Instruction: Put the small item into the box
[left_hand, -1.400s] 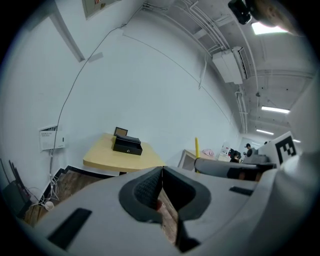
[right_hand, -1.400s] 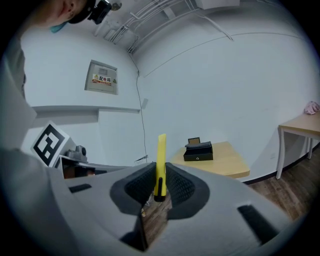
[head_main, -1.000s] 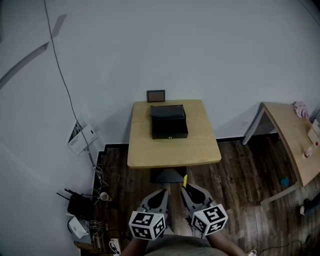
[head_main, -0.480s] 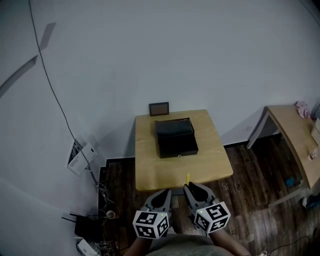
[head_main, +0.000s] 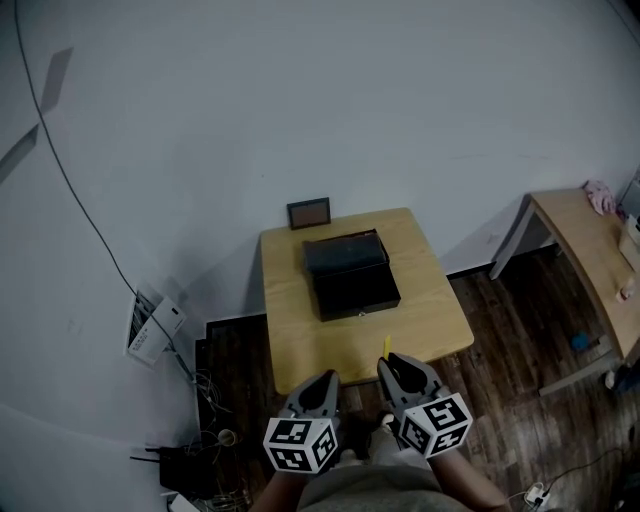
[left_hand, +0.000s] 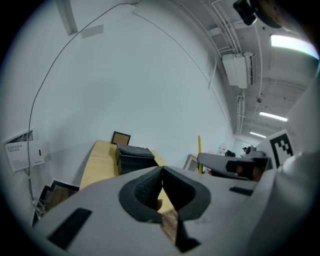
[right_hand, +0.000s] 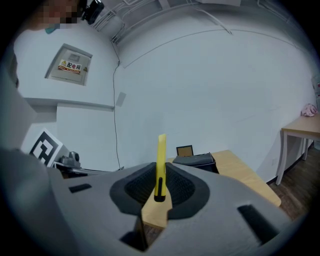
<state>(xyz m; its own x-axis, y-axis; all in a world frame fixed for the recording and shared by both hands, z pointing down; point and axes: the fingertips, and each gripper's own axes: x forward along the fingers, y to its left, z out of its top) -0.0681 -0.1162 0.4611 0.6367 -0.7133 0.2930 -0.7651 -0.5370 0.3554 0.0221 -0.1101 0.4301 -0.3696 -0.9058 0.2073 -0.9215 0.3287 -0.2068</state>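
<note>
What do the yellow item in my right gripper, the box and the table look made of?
Yellow item: probably plastic; smooth, evenly bright colour with a black end.
Box: dark and matte with crisp edges; perhaps metal or plastic, the look leaves it open.
Table: light wood or wood-look laminate; smooth, pale tan top.

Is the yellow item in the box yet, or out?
Out: the right hand-held gripper is shut on the yellow item, away from the black box on the table.

Left gripper (head_main: 325, 380), right gripper (head_main: 390, 365): grey shells; black ribbed jaws.
</note>
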